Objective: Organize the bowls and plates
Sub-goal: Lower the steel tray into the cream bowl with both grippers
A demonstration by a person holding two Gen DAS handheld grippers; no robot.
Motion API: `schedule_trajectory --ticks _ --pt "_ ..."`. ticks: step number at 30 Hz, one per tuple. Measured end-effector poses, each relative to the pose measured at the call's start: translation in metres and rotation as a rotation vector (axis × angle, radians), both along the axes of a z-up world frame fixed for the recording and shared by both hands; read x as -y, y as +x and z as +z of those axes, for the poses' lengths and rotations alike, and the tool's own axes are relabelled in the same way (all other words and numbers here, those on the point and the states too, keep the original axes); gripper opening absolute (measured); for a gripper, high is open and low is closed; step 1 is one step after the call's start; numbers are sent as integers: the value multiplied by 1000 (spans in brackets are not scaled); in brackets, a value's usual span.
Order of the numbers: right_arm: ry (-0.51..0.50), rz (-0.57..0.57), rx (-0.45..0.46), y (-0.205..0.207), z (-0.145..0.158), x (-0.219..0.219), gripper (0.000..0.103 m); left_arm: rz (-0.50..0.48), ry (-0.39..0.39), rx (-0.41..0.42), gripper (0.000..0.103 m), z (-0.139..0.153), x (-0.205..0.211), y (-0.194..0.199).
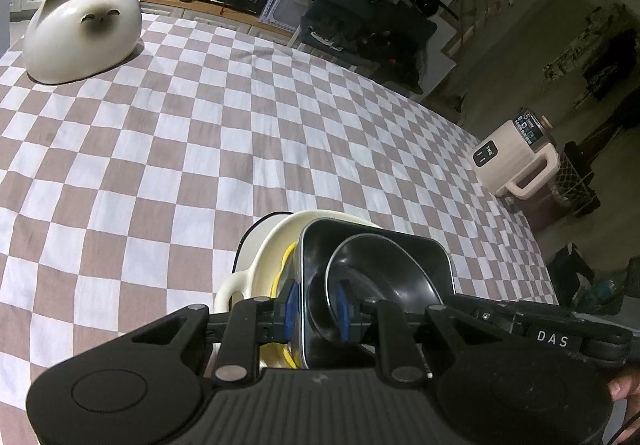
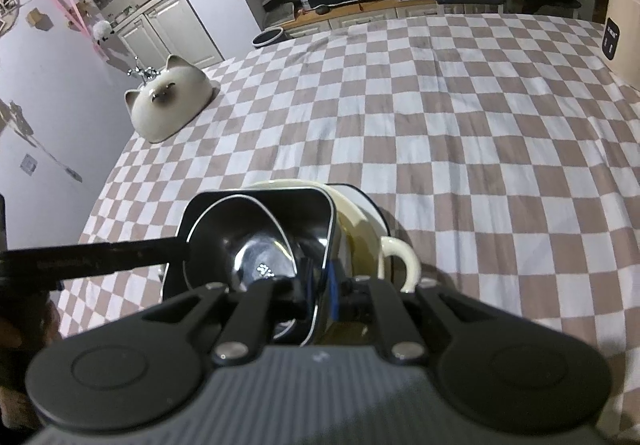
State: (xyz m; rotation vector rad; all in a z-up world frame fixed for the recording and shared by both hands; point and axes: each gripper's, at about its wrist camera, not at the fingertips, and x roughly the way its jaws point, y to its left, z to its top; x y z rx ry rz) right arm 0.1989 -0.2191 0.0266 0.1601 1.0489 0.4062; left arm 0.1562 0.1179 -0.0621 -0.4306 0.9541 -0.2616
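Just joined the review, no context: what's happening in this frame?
A person with two handheld grippers is gripping a nested stack of dishes on the checkered tablecloth. The left gripper and right gripper each clamp opposite walls of the black square bowl. A round black bowl sits inside it, and the square one rests in a cream handled bowl. A cat-shaped bowl lies upside down, apart, at the far corner.
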Motion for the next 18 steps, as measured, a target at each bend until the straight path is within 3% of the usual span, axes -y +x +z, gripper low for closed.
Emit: schedule_trajectory --ticks 18 --pt "-24 1 -1 3 -3 -2 23 -13 -6 -6 27 -2 0 2"
